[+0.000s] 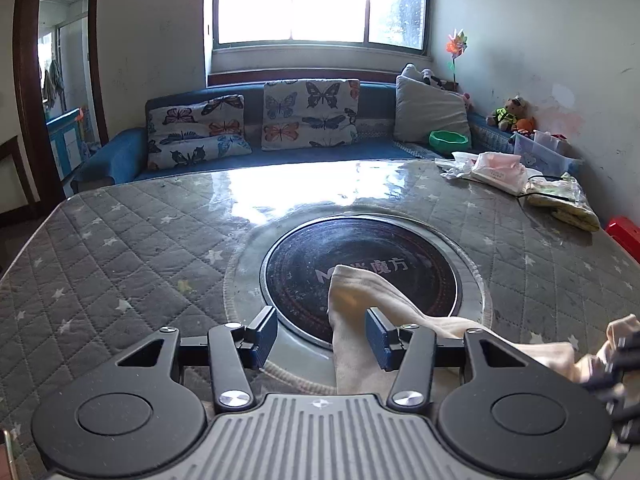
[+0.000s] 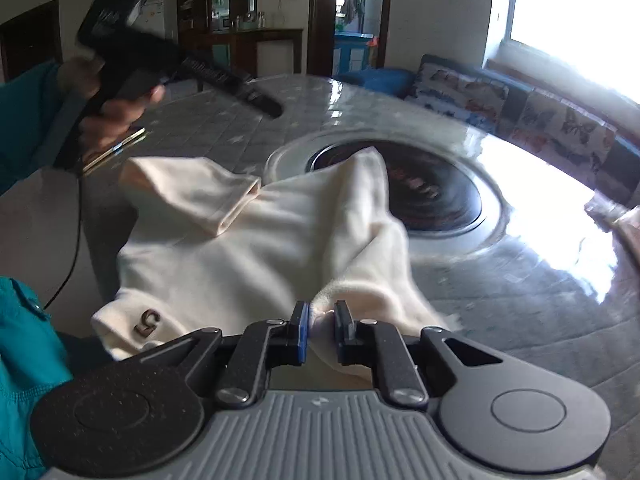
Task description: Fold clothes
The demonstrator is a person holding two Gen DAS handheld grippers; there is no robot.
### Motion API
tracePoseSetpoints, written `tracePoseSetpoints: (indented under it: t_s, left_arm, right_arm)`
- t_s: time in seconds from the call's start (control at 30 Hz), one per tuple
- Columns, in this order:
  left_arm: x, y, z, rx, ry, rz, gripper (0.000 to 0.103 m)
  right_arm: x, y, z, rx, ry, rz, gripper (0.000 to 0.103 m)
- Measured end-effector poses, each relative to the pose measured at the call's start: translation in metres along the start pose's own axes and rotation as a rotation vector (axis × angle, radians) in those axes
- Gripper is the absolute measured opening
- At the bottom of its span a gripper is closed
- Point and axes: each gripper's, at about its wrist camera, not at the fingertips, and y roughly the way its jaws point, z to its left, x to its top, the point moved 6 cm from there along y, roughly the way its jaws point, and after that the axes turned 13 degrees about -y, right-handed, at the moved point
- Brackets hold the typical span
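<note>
Cream garment (image 2: pixel 256 248): lying crumpled on the quilted table (image 1: pixel 120 248), partly over the round black hotplate (image 1: pixel 420 256) at the table's centre.

One pointed fold is draped onto the near side of the hotplate; a sleeve (image 2: pixel 192 196) with an open cuff is turned back across the body on the side away from the hotplate, and a small brown mark is seen at the corner nearest the wearer. The right gripper (image 2: pixel 322 330) is closed on a bunched edge of the cloth. The left gripper (image 1: pixel 322 334) is held with its jaws apart, cloth lying between them but not pinched. For a clean fold, it is judged that the free edge should be taken by the left gripper level with the right one, the cloth drawn taut off the hotplate, and the sleeve laid flat first.
</note>
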Motion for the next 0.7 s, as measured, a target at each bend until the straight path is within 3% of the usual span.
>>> tracePoseSetpoints:
  t_s: [0.13, 0.23, 0.4, 0.5, 0.7]
  left_arm:
    - [0.008, 0.015, -0.004, -0.003, 0.002, 0.009, 0.055]
    - [0.01, 0.026, -0.006, 0.002, 0.02, 0.019, 0.057]
    - [0.012, 0.052, -0.007, 0.018, 0.036, 0.056, 0.057]
    - [0.012, 0.067, -0.006, 0.02, 0.04, 0.075, 0.057]
    - [0.011, 0.086, -0.012, -0.012, 0.049, 0.104, 0.057]
  right_arm:
    - [0.004, 0.002, -0.003, 0.04, 0.052, -0.012, 0.023]
    - [0.003, -0.013, -0.014, 0.046, 0.126, -0.046, 0.024]
    - [-0.005, -0.033, -0.054, -0.034, 0.286, -0.074, 0.024]
    - [-0.022, -0.03, -0.079, -0.076, 0.401, -0.023, 0.024]
    - [-0.047, -0.011, -0.095, 0.03, 0.583, 0.025, 0.024]
